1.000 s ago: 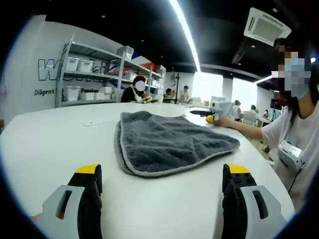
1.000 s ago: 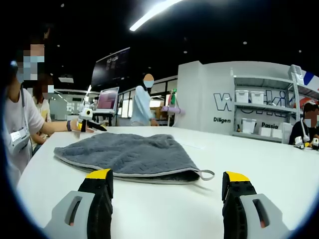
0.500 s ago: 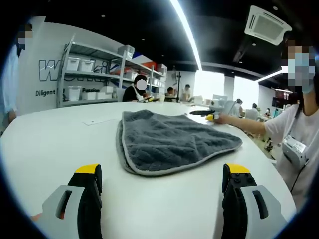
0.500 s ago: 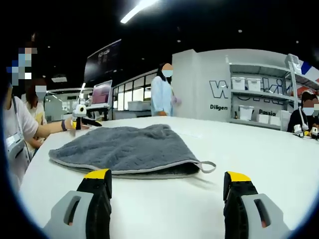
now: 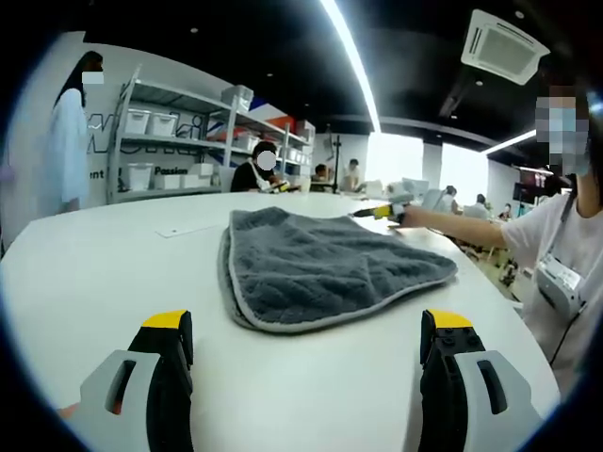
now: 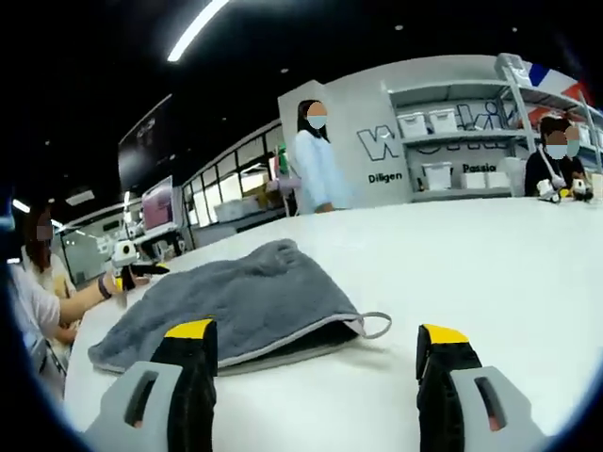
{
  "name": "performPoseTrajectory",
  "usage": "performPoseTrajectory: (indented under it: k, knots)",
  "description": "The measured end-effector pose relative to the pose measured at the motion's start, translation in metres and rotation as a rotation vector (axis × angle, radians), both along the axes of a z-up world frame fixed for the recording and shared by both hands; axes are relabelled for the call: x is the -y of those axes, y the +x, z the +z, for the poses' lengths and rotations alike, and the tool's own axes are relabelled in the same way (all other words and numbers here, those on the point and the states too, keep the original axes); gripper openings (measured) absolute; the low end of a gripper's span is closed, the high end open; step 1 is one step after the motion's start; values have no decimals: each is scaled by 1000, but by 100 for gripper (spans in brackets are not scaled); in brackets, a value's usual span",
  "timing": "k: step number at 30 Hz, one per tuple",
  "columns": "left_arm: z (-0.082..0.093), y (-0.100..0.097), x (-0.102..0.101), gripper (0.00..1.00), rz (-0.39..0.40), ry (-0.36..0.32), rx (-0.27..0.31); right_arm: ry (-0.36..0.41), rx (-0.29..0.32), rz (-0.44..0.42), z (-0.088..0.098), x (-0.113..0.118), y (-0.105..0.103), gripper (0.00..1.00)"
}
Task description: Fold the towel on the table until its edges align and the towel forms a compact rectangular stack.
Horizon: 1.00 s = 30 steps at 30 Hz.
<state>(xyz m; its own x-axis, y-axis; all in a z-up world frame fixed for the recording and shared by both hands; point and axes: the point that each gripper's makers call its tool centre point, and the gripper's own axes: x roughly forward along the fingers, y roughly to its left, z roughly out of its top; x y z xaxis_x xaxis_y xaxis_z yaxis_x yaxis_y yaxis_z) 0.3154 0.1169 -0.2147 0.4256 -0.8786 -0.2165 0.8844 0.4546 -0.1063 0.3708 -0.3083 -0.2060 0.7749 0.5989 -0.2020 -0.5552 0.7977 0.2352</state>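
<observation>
Grey terry towel (image 5: 320,273) with pale binding was found folded once, flat mid white round table (image 5: 104,273). Left gripper (image 5: 306,353) held static, jaws apart, empty. Right gripper (image 6: 316,363), jaws apart, was swung and rolled toward hanging-loop corner (image 6: 375,325); next fold judged imminent.

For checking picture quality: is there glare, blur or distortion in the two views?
Left gripper view: sharp grey terry towel, bright ceiling strip light, windows washed out, fisheye curves the white table. Right gripper view: tilted, slightly soft, towel casts a faint shadow.
</observation>
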Motion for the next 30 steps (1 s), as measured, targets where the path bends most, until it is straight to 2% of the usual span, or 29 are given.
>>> performPoseTrajectory:
  k: [5, 8, 12, 18, 19, 23, 30]
  knots:
    - [0, 0, 0, 99, -1, 1, 0, 31, -17, -28, 0, -2, 2, 82]
    - [0, 0, 1, 99, -3, 2, 0, 40, -53, -60, -6, -6, 1, 81]
    - [-1, 0, 1, 99, -2, 2, -1, 95, -92, -92, -7, -5, 3, 74]
    - [-1, 0, 2, 99, -2, 2, -1, 130, -109, -131, -9, -2, 1, 66]
    - [-1, 0, 2, 99, -2, 3, -1, 141, -126, -142, -8, 10, 11, 64]
    - [0, 1, 1, 99, -3, 2, -1, 165, -152, -162, -6, 32, 32, 61]
    - [-1, 1, 1, 99, -3, 5, -2, 198, -212, -162, -12, 44, 49, 51]
